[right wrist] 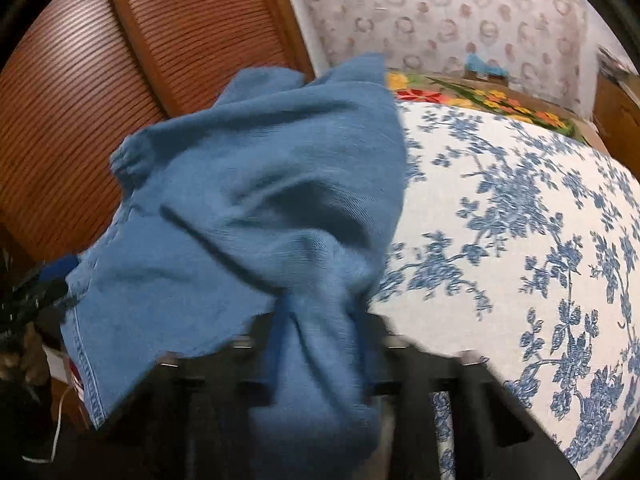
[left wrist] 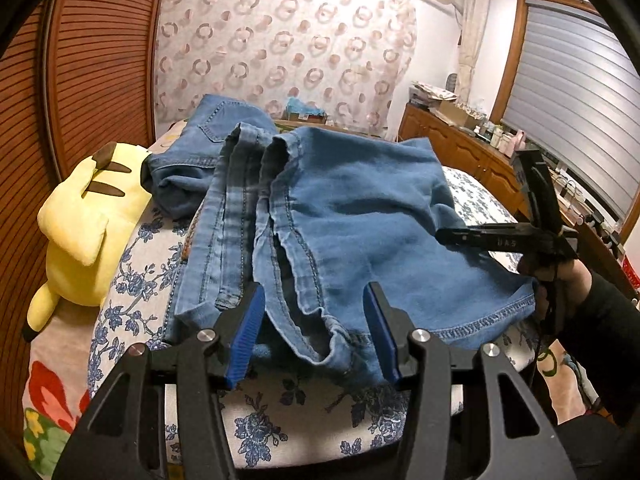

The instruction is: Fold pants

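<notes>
At frame centre the blue jeans point(left wrist: 320, 216) lay bunched on the floral bedsheet point(left wrist: 288, 400), the left gripper point(left wrist: 316, 340) gaping open around a hem, the right gripper point(right wrist: 320, 344) clamping denim.

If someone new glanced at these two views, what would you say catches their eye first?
Most likely the blue jeans, heaped inside out across the floral bedspread, with the left gripper open around a bunched seam near the hem. Next comes the yellow plush toy lying at the bed's left edge beside the slatted wooden door. In the right wrist view, the right gripper pinches a fold of denim, blurred.
</notes>
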The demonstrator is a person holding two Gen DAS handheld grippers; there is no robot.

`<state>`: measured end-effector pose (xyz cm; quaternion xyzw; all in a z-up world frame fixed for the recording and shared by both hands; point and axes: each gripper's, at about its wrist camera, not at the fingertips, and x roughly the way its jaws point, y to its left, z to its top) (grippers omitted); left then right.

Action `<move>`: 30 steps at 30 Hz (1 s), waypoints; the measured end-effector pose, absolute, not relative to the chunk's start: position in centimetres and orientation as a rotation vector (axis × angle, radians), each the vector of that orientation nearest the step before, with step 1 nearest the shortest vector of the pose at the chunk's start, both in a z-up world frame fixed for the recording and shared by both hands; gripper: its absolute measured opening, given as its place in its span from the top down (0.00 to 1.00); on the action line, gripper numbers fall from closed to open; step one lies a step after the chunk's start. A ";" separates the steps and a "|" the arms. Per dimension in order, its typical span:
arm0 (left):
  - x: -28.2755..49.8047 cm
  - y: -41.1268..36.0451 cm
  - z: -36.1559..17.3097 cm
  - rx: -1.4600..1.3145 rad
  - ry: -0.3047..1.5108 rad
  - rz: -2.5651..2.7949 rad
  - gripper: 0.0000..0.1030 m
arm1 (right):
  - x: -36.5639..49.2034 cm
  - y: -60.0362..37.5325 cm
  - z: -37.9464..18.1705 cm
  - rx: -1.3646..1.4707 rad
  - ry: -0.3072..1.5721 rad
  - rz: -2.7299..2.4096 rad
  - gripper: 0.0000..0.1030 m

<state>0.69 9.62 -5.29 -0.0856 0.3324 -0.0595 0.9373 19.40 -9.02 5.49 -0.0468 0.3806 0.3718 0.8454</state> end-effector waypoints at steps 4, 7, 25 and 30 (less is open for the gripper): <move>1.2 9.3 -5.1 -0.166 0.676 -0.126 0.49 | 17.6 -10.1 7.3 -0.064 0.707 0.748 0.91; 1.7 8.9 -4.7 -0.158 0.674 -0.131 0.49 | 16.2 -11.5 10.1 -0.031 0.631 0.751 0.92; 5.3 1.6 -2.2 -0.079 0.643 -0.270 0.49 | 18.2 -28.2 8.8 -0.034 0.757 0.476 0.89; 5.5 0.3 -2.4 -0.056 0.655 -0.289 0.49 | 18.8 -29.4 7.7 0.028 0.784 0.454 0.73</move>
